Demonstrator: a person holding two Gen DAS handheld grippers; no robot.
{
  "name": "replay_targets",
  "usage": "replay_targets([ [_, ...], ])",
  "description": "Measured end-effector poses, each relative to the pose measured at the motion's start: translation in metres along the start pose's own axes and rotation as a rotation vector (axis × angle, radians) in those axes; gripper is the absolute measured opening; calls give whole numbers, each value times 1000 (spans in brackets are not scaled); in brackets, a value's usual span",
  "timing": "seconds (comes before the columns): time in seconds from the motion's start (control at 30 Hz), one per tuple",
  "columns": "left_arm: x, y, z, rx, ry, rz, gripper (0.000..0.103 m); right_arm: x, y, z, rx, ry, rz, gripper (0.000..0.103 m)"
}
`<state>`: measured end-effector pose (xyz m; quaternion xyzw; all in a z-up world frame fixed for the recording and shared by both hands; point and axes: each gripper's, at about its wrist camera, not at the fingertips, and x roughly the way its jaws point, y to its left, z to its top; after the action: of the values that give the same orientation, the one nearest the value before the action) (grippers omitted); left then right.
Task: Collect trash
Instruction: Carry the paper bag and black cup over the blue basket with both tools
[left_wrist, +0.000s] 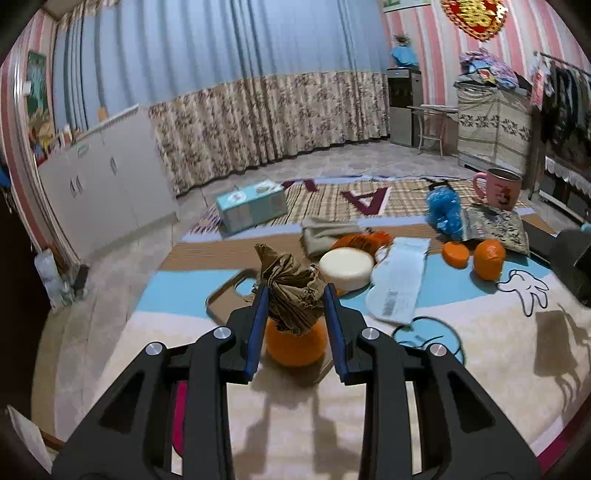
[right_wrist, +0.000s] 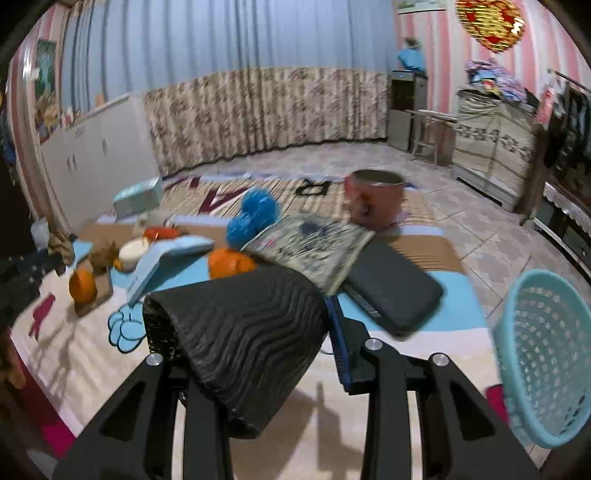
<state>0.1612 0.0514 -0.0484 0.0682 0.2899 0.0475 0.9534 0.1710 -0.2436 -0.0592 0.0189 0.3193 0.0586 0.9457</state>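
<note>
My left gripper (left_wrist: 296, 291) is shut on a crumpled brown paper wad (left_wrist: 288, 269), pinched between its blue pads just above an orange (left_wrist: 295, 345) on the cartoon blanket (left_wrist: 480, 332). My right gripper (right_wrist: 240, 306) is shut on a black ribbed cup (right_wrist: 240, 332), which lies tilted across the jaws and hides the left finger. A light blue mesh basket (right_wrist: 543, 354) stands close at the right. A crumpled blue bag (left_wrist: 443, 210) and a white printed packet (left_wrist: 400, 280) lie further out on the blanket.
On the blanket lie a white round lid (left_wrist: 345, 267), two oranges (left_wrist: 489, 258), a magazine (right_wrist: 314, 247), a black case (right_wrist: 395, 291), a pink mug (left_wrist: 502, 188) and a tissue box (left_wrist: 251, 203). White cabinets (left_wrist: 110, 184) line the left wall.
</note>
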Motion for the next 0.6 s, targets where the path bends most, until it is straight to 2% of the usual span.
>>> replay_targets([
  [0.17,-18,-33,17,30,-41,-66,29,-35,-47,1,93,-48,-49,33],
  [0.4,-46,-111,47,74,-107,-233,29,-79,-122,-7,181,-84,-164,33],
  [0.6,-55,-188,56,106,-104,-394,29,-114,-188,-22,239,-88,-290,33],
])
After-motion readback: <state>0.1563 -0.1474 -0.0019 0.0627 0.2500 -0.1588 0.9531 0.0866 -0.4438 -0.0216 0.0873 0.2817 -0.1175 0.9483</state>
